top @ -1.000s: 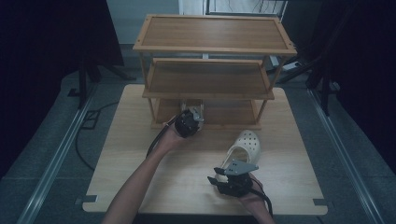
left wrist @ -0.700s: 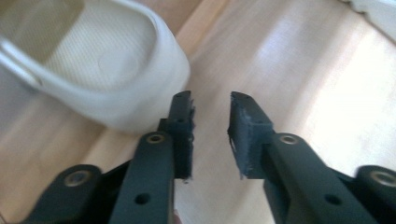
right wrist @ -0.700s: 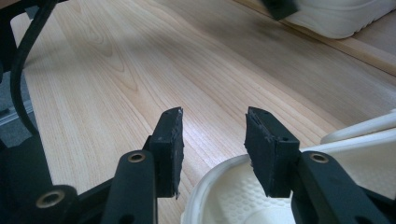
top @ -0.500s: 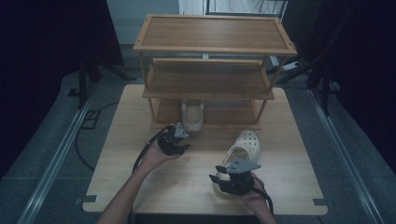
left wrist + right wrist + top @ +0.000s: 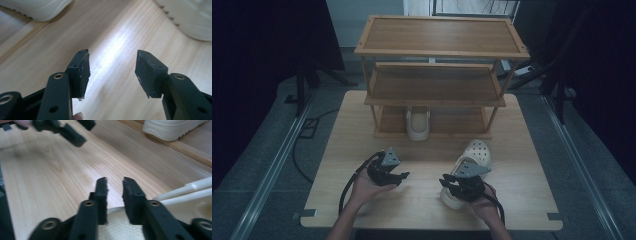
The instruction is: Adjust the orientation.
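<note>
Left gripper (image 5: 398,178) sits low over the table (image 5: 337,150), near its front edge, left of centre; jaws wide apart, nothing between them, bare wood showing through the gap in the left gripper view (image 5: 112,72). A fingernail shows at the bottom of that view. Right gripper (image 5: 451,184) is at the heel end of the loose clog (image 5: 469,162), which lies on the table right of centre, toe pointing toward the rack. In the right gripper view (image 5: 114,187) the 2 jaws stand close with a narrow gap, straddling the clog's heel rim; whether they actually pinch it, cannot tell. Heel strap (image 5: 190,191) runs off to the right. Left gripper also shows blurred at top left there. 2nd clog (image 5: 418,122) sits on the bottom shelf of the 3-tier wooden rack (image 5: 442,50), heel toward the person, left of the shelf's middle. The 2 upper shelves are bare wood. The 2 grippers are near each other, not touching.
</note>
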The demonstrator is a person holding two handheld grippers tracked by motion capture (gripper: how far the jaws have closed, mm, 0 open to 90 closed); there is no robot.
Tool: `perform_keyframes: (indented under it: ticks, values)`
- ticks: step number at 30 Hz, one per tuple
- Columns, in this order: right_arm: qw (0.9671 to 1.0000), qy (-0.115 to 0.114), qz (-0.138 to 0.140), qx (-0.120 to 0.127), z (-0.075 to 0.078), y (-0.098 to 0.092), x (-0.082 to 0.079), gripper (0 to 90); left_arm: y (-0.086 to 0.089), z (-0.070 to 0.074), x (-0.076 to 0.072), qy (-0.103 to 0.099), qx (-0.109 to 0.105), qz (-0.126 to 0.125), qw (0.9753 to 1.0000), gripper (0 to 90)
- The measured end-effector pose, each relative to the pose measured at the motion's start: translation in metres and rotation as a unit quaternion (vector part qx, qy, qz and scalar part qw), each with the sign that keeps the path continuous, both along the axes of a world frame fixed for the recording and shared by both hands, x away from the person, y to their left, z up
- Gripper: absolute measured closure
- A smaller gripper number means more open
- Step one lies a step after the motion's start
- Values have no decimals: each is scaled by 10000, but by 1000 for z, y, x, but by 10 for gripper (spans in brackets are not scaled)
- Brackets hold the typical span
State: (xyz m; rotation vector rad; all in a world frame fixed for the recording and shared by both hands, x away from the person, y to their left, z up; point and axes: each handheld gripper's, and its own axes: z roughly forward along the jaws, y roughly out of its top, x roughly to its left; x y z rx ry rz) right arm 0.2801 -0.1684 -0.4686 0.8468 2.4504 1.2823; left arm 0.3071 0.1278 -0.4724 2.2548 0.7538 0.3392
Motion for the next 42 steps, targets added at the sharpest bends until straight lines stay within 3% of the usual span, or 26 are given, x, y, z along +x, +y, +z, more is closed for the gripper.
perform_keyframes:
  ticks: [2, 3, 5, 8, 11, 22, 26, 34, 40, 42]
  values:
    - [9999, 44, 14, -127, -1, 4, 5, 853, 2, -3, -7, -22, -170, 21, 9999, 457]
    - [9995, 90, 9, -309, -3, 8, 8, 879, 3, -5, -10, -17, -72, -17, 10000, 456]
    - [9991, 120, 10, -411, -5, 10, 10, 884, 5, -6, -11, -33, -21, -10, 10000, 454]
    - [9980, 112, -28, -628, -8, 15, 9, 896, 16, -11, -13, 37, -248, 181, 9995, 454]
    - [9973, 44, -62, -730, -8, 15, 6, 898, 21, -13, -13, 62, -279, 257, 9993, 454]
    - [9970, 212, 68, -737, -6, 2, -3, 900, 28, -17, -15, 114, -344, 341, 9988, 450]
    - [9969, 243, 98, -748, -5, -9, -11, 900, 28, -17, -16, 99, -321, 316, 9989, 449]
    - [9962, 535, 266, -634, -3, -47, -19, 900, 33, -15, -17, 121, -382, 405, 9984, 447]
    - [9966, 613, 300, -471, -4, -56, -20, 896, 35, -15, -17, 135, -426, 434, 9981, 447]
    - [9961, 576, 418, -527, -3, -54, -20, 850, 35, -14, -17, 132, -410, 418, 9982, 447]
